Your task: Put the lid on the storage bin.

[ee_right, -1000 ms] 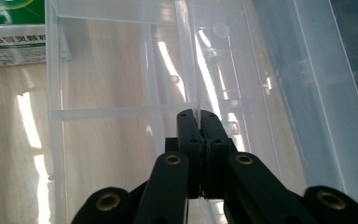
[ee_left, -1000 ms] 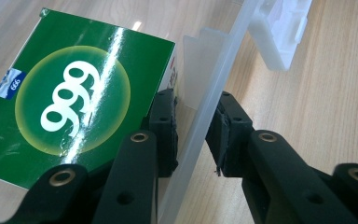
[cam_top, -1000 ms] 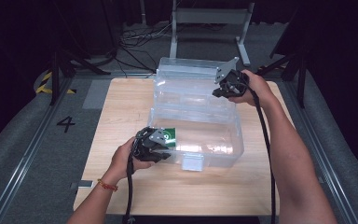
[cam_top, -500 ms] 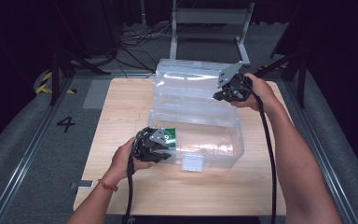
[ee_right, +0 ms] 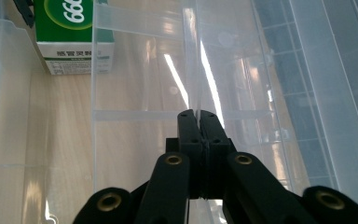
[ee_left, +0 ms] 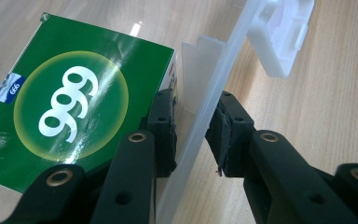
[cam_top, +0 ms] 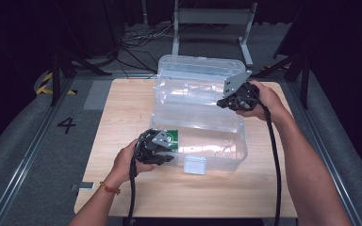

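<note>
A clear plastic box stands on the table with its lid raised at the back. A green carton lies inside at the front left corner, printed with white figures and standing beyond the clear walls. My left gripper straddles the box's front wall, one pad inside by the carton, one outside, both against the plastic. My right gripper is at the lid's right end. Its jaws are together on a thin clear edge of the lid.
A white latch hangs on the box's front. The wooden table has bare room left of the box and in front of it. A metal frame and cables stand behind the table. Grey floor with a "4" mark lies to the left.
My right gripper has come a little toward the near side and to the right, with the lid's edge in it. The left gripper and the carton have kept still.
</note>
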Motion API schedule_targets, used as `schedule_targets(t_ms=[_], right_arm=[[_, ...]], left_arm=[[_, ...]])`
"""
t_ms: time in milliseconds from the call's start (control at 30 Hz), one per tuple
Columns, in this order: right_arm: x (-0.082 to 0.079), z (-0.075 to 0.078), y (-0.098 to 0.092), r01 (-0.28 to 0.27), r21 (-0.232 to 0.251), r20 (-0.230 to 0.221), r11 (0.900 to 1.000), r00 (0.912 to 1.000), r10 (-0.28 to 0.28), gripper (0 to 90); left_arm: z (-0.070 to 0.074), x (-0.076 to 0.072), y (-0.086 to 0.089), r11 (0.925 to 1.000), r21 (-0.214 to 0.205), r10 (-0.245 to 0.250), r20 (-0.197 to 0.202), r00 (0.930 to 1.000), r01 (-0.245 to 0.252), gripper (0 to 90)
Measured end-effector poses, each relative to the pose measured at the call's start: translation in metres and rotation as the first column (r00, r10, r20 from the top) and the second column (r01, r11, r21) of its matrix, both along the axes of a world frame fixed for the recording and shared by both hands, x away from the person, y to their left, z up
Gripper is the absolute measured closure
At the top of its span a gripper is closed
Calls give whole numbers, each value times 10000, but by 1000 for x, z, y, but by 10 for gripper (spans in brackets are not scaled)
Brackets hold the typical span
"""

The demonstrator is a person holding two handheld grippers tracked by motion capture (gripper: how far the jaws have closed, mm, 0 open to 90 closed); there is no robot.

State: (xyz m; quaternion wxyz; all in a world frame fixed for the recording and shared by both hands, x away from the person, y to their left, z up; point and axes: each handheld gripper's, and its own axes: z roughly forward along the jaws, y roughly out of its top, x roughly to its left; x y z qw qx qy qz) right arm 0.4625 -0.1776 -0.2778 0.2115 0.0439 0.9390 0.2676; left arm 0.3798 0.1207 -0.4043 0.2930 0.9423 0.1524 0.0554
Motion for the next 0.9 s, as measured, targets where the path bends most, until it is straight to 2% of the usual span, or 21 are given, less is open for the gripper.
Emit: schedule_targets(t_ms=[300, 567, 800, 900], right_arm=[[-19, -2, -1, -1, 95, 311, 10000, 9995, -2, 897], [-31, -3, 0, -110, 38, 381, 9999, 9992, 109, 896], [-41, -6, -2, -175, 0, 592, 9998, 9981, 175, 892], [-45, -7, -1, -75, -3, 672, 10000, 9977, 75, 890]], left_arm=[[0, -2, -2, 10000, 61, 34, 77, 10000, -34, 715], [0, -3, -3, 9999, 84, 69, 130, 9999, -70, 711], [0, -10, -6, 9996, 91, 264, 90, 9996, -265, 712], [0, -13, -9, 9995, 172, 269, 189, 9995, -272, 713]])
